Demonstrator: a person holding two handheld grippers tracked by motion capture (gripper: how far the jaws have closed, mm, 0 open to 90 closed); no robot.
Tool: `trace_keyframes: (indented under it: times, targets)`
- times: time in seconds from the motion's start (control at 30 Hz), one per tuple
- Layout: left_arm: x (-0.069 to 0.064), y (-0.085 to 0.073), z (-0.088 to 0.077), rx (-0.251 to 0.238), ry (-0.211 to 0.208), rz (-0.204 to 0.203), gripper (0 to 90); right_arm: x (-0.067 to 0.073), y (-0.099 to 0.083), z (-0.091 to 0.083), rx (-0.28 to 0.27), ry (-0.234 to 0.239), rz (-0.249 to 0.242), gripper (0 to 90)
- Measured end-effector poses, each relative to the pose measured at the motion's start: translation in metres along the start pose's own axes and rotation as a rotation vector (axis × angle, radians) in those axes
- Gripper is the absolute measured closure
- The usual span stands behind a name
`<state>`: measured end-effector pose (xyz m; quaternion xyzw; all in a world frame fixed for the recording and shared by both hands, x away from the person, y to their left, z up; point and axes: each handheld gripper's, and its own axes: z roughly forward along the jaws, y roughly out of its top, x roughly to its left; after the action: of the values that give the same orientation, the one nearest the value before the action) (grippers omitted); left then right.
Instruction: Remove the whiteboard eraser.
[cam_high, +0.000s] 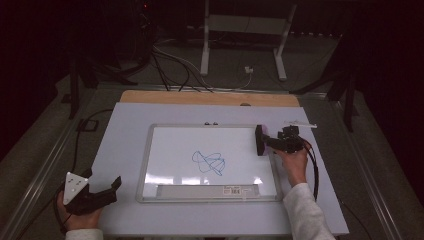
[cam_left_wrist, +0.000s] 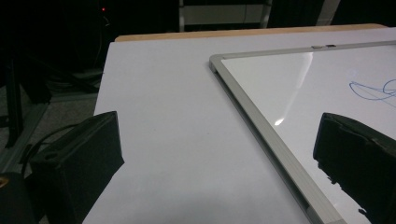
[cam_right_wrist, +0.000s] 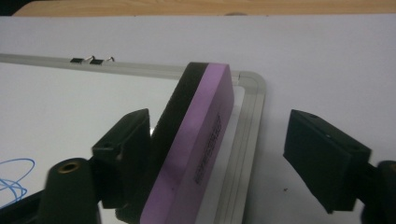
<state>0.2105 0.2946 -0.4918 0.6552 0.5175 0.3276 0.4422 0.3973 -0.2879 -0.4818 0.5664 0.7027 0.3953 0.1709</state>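
Right gripper view: right claw (cam_right_wrist: 224, 158) released, straddling purple-and-black foam eraser block (cam_right_wrist: 196, 154), touching one jaw, long axis along jaws; not clamped.

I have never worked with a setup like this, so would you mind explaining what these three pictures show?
A person at a table holds a handheld two-jaw gripper in each hand. The high view looks down from above the person's side; each of the other two pictures comes from a camera riding on one gripper, looking along its black jaws. On the table lies a whiteboard bearing a blue scribble. The left gripper rests open near the table's front left corner, holding nothing. The right gripper is at the board's far right corner, with a purple-and-black eraser between its jaws: one jaw touches it, the other stands clear.
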Motion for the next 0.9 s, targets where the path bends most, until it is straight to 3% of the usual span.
trace_keyframes:
  times: [0.2,0.47,0.7,0.9]
  targets:
    - [0.000,0.000,0.000,0.003,0.001,0.001,2.1,0.000,-0.001,0.003,0.024,0.026,0.015,36.9]
    - [-0.001,0.000,0.001,0.008,-0.001,0.005,2.1,0.001,0.000,0.005,0.040,0.049,0.044,40.7]
    - [-0.002,-0.001,0.002,0.010,-0.003,0.006,2.1,0.001,0.000,0.007,0.051,0.071,0.058,39.5]
    - [-0.001,0.000,0.001,0.005,0.001,0.008,2.1,0.014,0.000,0.019,0.078,0.104,0.051,37.3]
